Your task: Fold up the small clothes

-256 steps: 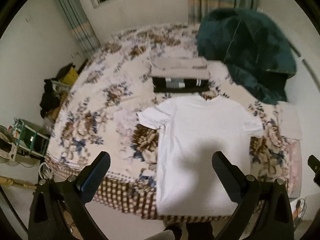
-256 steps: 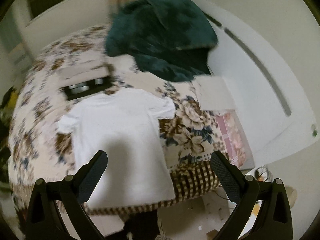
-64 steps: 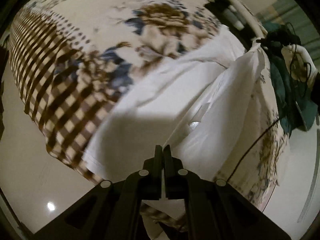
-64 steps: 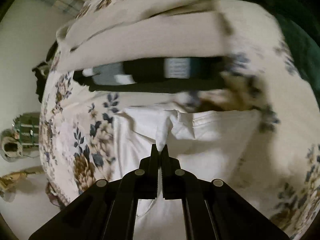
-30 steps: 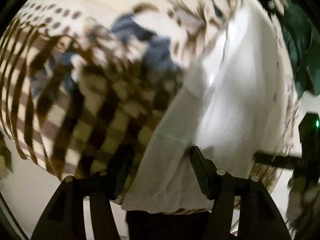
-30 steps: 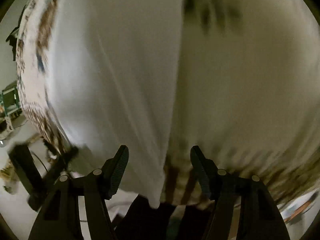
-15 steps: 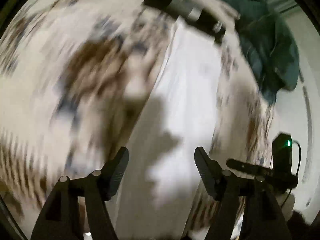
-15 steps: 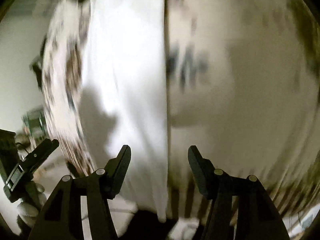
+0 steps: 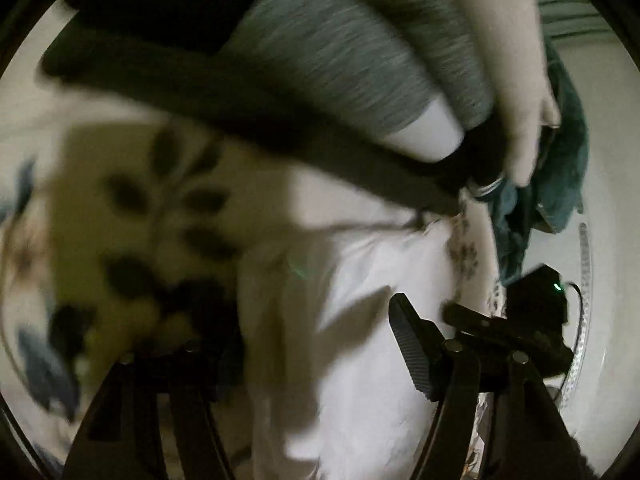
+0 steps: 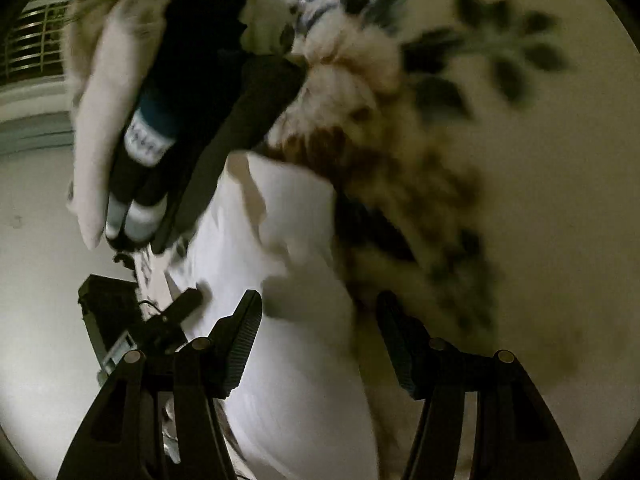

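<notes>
Left wrist view shows the white shirt point(image 9: 352, 320) lying on the flowered bedspread point(image 9: 120, 208), folded into a long narrow strip whose long axis runs from 6 o'clock up toward 1 o'clock, where its far end reaches the stack of folded clothes point(image 9: 340, 52). That stack fills the top of the picture from 10 to 1 o'clock, with a dark garment lowest and grey and pale ones above; the blur hides finer detail. A dark green blanket point(image 9: 560, 184) sits at 3 o'clock, beside the far end of the shirt. The left gripper point(image 9: 312, 344) hangs over the near half of the shirt with its jaws spread wide and nothing between them; only the right-hand finger is sharp, the other is lost in shadow. The right gripper point(image 9: 472, 316) shows at 4 o'clock, low beside the shirt's edge. Right wrist view has the same strip point(image 10: 288, 320) running from 6 o'clock up toward 11 o'clock, one end turned up in a small fold near the middle of the picture. The stack point(image 10: 160, 120) lies at 10 o'clock, just past that end. The right gripper point(image 10: 320, 340) is held with jaws apart above the shirt, gripping nothing, and the left gripper point(image 10: 176, 308) appears at 8 o'clock beside the shirt's other edge.
</notes>
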`<state>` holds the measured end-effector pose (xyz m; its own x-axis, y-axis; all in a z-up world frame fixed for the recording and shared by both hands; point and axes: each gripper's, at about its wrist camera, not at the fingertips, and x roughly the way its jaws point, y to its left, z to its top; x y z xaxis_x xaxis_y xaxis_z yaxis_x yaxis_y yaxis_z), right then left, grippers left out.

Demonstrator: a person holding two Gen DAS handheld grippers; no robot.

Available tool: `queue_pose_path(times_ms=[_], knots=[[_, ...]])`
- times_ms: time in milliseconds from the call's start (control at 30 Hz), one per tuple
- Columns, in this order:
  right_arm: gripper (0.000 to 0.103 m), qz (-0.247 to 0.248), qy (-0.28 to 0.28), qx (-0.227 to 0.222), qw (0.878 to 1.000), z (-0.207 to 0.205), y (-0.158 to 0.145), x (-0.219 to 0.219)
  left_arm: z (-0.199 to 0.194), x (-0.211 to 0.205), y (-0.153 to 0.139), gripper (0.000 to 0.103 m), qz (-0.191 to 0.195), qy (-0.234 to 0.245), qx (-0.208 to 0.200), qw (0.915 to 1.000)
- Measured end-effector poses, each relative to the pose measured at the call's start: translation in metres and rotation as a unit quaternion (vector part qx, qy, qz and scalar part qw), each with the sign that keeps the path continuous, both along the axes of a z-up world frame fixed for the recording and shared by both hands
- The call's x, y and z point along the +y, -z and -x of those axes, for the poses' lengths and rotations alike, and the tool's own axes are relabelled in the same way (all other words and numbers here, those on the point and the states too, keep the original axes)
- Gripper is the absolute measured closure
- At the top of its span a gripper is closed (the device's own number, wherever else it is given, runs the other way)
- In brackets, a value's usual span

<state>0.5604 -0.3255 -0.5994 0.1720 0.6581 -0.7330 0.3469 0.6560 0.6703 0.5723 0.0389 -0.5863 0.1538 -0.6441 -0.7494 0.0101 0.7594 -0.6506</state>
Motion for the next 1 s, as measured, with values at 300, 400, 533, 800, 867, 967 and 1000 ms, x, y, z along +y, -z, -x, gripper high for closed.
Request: queue_pose_path(times_ms=[300,400,533,800,867,967,1000], knots=[[0.095,0.009,0.007,-0.063,0.998,-0.020,-0.031,0.011,0.000,-0.002,-0.028,0.097,-0.015,0.025,-0.082,0.9962],[0.096,0.006,0.002,-0.089,0.996,-0.005,-0.051,0.022,0.007,0.005,-0.046,0.097,-0.010,0.023,-0.106,0.9940],[0.096,-0.002,-0.014,-0.125,0.992,0.024,-0.088,0.032,0.038,0.017,-0.081,0.097,-0.004,0.023,-0.142,0.9896],[0.095,-0.007,-0.100,-0.150,0.984,0.166,-0.138,0.048,0.148,0.038,-0.112,0.071,0.046,0.027,-0.105,0.9931],[0.078,-0.003,-0.147,-0.121,0.982,0.210,-0.130,0.053,0.184,0.047,-0.106,0.037,0.041,0.033,-0.080,0.9954],[0.041,0.009,-0.190,-0.076,0.979,0.260,-0.115,0.052,0.236,0.069,-0.087,0.037,-0.001,0.033,-0.024,0.9992],[0.040,0.012,-0.199,-0.059,0.978,0.275,-0.109,0.051,0.247,0.072,-0.082,0.037,-0.010,0.028,-0.009,0.9995]])
